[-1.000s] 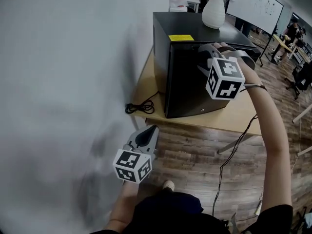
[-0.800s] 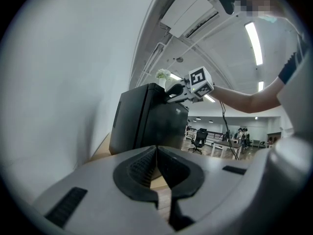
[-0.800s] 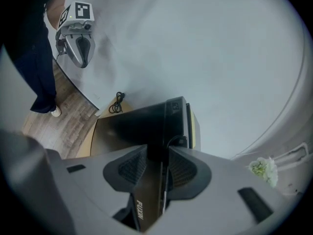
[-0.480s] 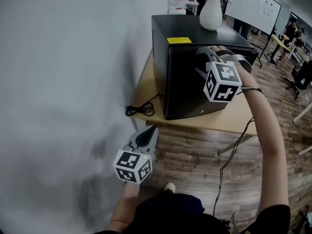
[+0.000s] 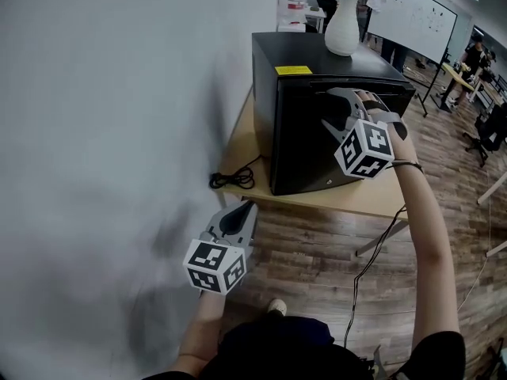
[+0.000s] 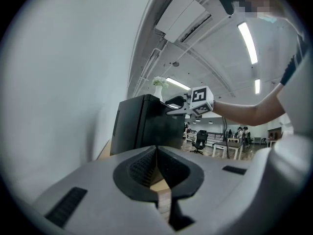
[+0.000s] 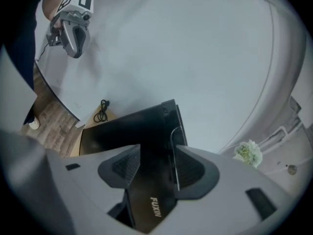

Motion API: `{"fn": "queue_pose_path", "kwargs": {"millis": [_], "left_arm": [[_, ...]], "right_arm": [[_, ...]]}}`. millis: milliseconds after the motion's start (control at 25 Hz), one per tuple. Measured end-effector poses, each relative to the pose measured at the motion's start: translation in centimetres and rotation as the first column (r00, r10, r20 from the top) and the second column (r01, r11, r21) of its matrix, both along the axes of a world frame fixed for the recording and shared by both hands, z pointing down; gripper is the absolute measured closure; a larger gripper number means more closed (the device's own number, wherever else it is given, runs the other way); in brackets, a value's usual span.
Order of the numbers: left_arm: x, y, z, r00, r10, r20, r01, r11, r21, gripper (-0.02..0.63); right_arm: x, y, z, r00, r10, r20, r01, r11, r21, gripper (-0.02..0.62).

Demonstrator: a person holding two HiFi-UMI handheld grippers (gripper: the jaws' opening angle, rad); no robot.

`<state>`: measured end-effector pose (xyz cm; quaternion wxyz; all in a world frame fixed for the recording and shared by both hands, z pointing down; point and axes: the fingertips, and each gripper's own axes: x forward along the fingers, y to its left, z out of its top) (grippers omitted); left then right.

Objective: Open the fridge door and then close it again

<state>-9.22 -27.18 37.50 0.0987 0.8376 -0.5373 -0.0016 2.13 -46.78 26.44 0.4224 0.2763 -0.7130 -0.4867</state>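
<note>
1. The fridge stands on the table against the wall, with a vase on top. Its door looks shut or nearly shut. In the right gripper view only a thin bright line runs along the door's edge.
2. The right gripper is at the upper front edge of the fridge. Its jaws are spread and opening. The door's edge lies between them, but the pads do not press on it.
3. The left gripper hangs low beside the wall, well apart from the fridge. Its jaws are pressed together on nothing.
4. In my judgement, these pictures do not settle whether the door is already opened and closed again, or the pull is not yet begun. If it is not begun, everything is left: grip the edge, swing the door out, push it back.
5. The head view alone shows the whole layout with both grippers, and a cable on the table. Only the right gripper view shows the door's face and the edge between the jaws. Only the left gripper view shows clearly that its jaws meet.
</note>
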Motion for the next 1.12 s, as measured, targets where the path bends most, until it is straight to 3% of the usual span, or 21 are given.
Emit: {"fn": "queue_pose_path", "kwargs": {"millis": [80, 200, 320, 400, 480, 600, 800, 920, 1120], "left_arm": [[0.0, 0.5, -0.3, 1.000, 0.000, 0.002, 0.000, 1.000, 0.005, 0.597], [0.3, 1.2, -0.7, 1.000, 0.008, 0.010, -0.008, 1.000, 0.012, 0.597], [0.7, 2.2, -1.1, 1.000, 0.023, 0.018, -0.023, 1.000, 0.018, 0.597], [0.9, 2.9, -1.3, 0.999, 0.029, 0.017, -0.029, 0.999, 0.020, 0.597], [1.1, 3.6, -1.4, 0.999, 0.036, 0.013, -0.036, 0.999, 0.022, 0.597], [1.7, 5.0, -1.5, 0.999, 0.053, 0.010, -0.054, 0.998, 0.026, 0.597], [2.8, 7.5, -1.1, 0.997, 0.081, 0.002, -0.081, 0.996, 0.022, 0.597], [3.6, 9.2, -0.8, 0.995, 0.098, 0.005, -0.098, 0.995, 0.021, 0.597], [4.5, 11.0, 1.1, 0.993, 0.119, 0.017, -0.119, 0.993, 0.007, 0.597]], "right_arm": [[0.4, 1.3, -0.1, 0.998, 0.001, 0.070, 0.001, 0.999, -0.035, 0.388], [1.0, 4.1, 0.7, 0.981, 0.009, 0.196, 0.023, 0.987, -0.162, 0.398], [1.5, 7.4, 1.2, 0.937, 0.038, 0.347, 0.068, 0.955, -0.289, 0.427], [1.9, 9.5, 1.3, 0.889, 0.079, 0.452, 0.096, 0.931, -0.351, 0.461], [2.6, 11.6, 1.3, 0.809, 0.133, 0.572, 0.140, 0.902, -0.408, 0.480], [3.8, 15.0, 1.2, 0.661, 0.208, 0.721, 0.229, 0.859, -0.458, 0.502], [4.7, 21.2, 1.5, 0.475, 0.292, 0.830, 0.347, 0.805, -0.482, 0.518], [5.5, 24.1, 2.2, 0.375, 0.341, 0.862, 0.330, 0.819, -0.469, 0.570], [7.2, 27.2, 5.3, 0.202, 0.448, 0.871, 0.287, 0.823, -0.490, 0.592]]}}
